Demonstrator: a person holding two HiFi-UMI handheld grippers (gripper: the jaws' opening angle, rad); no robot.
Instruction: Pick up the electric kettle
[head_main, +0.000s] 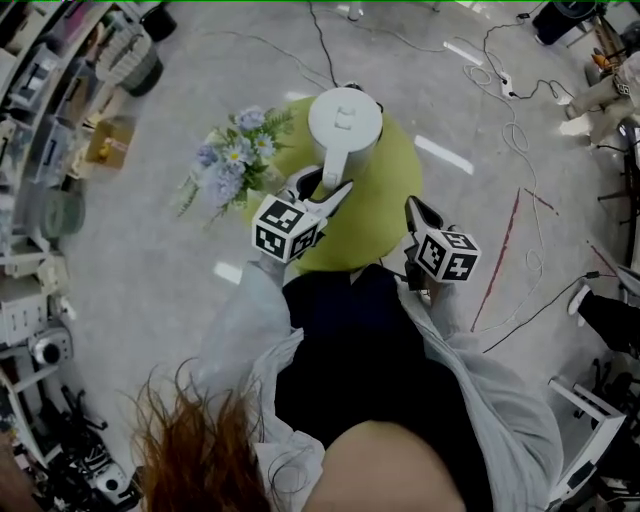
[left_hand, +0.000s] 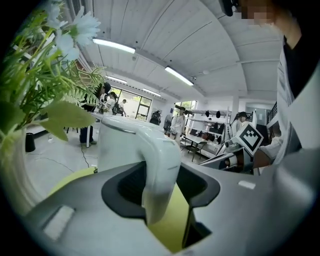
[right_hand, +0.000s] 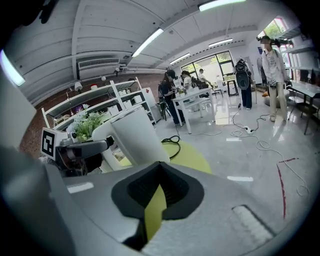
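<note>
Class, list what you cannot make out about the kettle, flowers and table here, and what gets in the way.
- Underside of the electric kettle: the head view looks down on its lid; the left gripper covers it in its own view.
- Container of the flowers: blooms hide it in the head view; the left gripper blocks the right gripper view.
- Legs of the table: under its top in every view.

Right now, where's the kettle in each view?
Head view: kettle at top centre, on the far part of the yellow-green table.
Left gripper view: kettle at centre, close up, its handle in the jaw gap.
Right gripper view: kettle left of centre, beyond the jaws.
Shared landmark: the yellow-green table under the kettle, visible in all three.
</note>
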